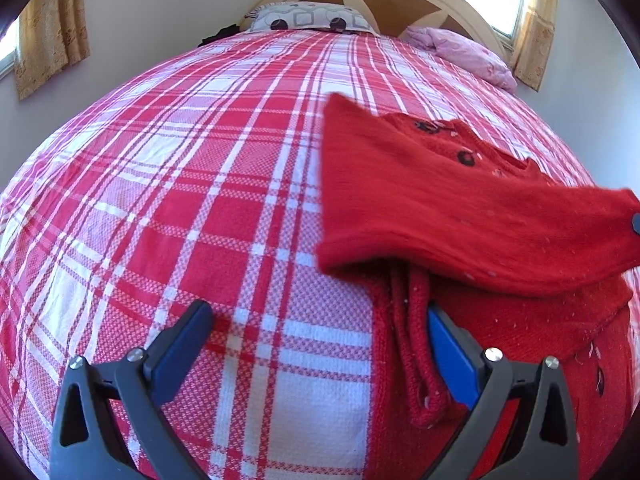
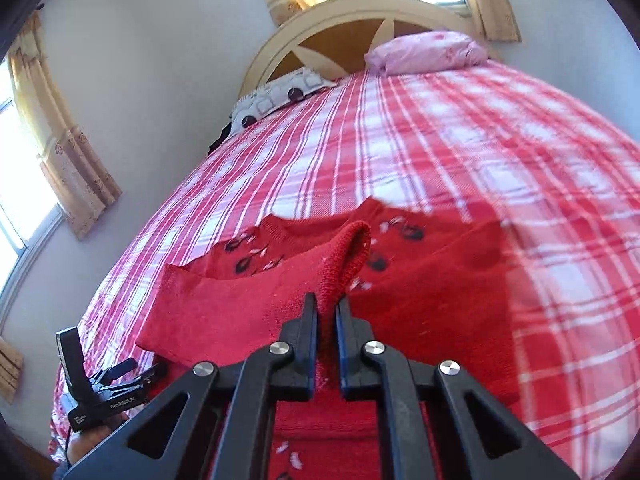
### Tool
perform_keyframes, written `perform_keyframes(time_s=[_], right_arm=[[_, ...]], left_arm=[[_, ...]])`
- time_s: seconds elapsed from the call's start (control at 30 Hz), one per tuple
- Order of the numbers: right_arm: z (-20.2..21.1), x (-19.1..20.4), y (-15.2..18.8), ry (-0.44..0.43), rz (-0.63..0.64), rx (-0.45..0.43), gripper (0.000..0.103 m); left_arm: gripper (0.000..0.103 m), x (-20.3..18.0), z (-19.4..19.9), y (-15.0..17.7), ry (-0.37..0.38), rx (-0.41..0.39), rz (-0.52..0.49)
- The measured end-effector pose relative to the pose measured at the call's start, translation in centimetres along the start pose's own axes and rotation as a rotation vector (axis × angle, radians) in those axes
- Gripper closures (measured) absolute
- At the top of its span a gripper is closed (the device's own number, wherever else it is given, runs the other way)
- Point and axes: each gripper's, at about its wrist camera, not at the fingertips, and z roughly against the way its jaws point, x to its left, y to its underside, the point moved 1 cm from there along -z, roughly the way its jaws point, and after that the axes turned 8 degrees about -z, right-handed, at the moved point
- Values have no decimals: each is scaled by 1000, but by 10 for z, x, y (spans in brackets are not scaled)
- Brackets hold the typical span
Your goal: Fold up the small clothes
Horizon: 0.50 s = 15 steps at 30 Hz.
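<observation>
Crosswise, red sweater (image 2: 248,312) — neckline toward headboard (image 2: 344,12)

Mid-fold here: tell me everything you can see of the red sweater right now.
The red sweater is a small knitted garment with dark flower-like motifs and pale flecks near the neckline. It lies on the plaid bedspread, partly folded, one sleeve drawn across the body. The right tongs are shut on a ribbed cuff, lifting it. The open left tongs straddle its ribbed edge, one finger against the knit.
</observation>
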Motion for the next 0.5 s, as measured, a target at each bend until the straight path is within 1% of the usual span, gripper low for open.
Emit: perform_keyframes(time_s=[0.1,0.2,0.27,0.37,0.5], right_arm=[[7,-6,-5,9,7,-6,96],[13,-8,-6,6,25,-8,96],[15,-6,-5,9,44,-16,96],[20,-9,-5,9,51,-19,96],[25,-22,-9,28,37,-24,96]], left_arm=[[0,5,1,1,9,-12,26],[0,6,-1,-2,18,-2,32],[0,10,-2,-3,25,-6,53],[0,12,-1,-2,14,-14,78],[0,11,-2,-2,5,-8,66]])
